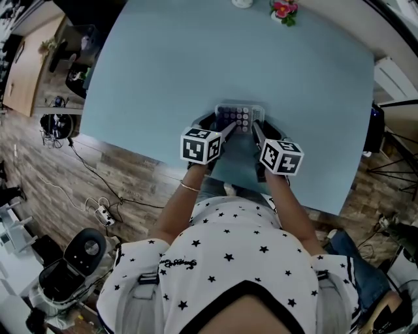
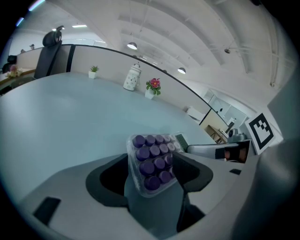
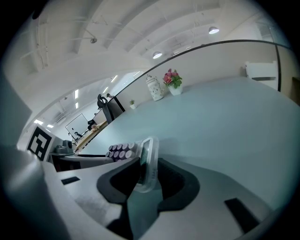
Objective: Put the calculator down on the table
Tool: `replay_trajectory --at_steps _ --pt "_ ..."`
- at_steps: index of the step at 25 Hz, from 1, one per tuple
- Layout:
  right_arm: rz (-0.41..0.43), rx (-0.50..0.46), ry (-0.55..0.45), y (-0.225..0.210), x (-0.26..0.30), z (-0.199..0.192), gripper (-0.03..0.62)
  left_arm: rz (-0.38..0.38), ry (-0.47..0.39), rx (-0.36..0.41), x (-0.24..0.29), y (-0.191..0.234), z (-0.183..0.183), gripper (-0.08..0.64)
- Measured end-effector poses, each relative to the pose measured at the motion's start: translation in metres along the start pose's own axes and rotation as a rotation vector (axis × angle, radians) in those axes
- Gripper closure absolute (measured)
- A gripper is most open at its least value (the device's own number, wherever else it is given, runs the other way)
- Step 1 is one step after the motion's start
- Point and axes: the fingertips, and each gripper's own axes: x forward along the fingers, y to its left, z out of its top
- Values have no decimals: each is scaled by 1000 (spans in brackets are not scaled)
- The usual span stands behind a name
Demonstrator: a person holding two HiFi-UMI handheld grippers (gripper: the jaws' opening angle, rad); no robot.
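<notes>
The calculator [image 1: 238, 117], a clear-cased one with purple keys, is at the near part of the pale blue table [image 1: 196, 65], between both grippers. My left gripper [image 1: 225, 132] is shut on its key end: in the left gripper view the keypad [image 2: 152, 161] sits wedged between the dark pads of my left gripper [image 2: 152, 173]. In the right gripper view the calculator [image 3: 146, 159] shows edge-on, its display end standing between the jaws of my right gripper [image 3: 147, 177], which looks open with a little slack at the left pad. Whether it rests on the table is hidden.
A pot of pink flowers [image 1: 284, 12] and a white jar [image 2: 132, 77] stand at the table's far edge, with a small green plant [image 2: 93, 71] further left. The near table edge [image 1: 196, 171] runs just behind the grippers. Cables lie on the wooden floor [image 1: 98, 209].
</notes>
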Motion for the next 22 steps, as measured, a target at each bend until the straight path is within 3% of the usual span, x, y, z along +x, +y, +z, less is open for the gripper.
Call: replay_trajectory --at_steps 16,22 --pt "-34 -80 11 -4 2 4 457 24 -9 -9 2 1 4 258" --pt "-19 -62 -20 -5 1 9 420 31 -34 8 -2 -2 9 259"
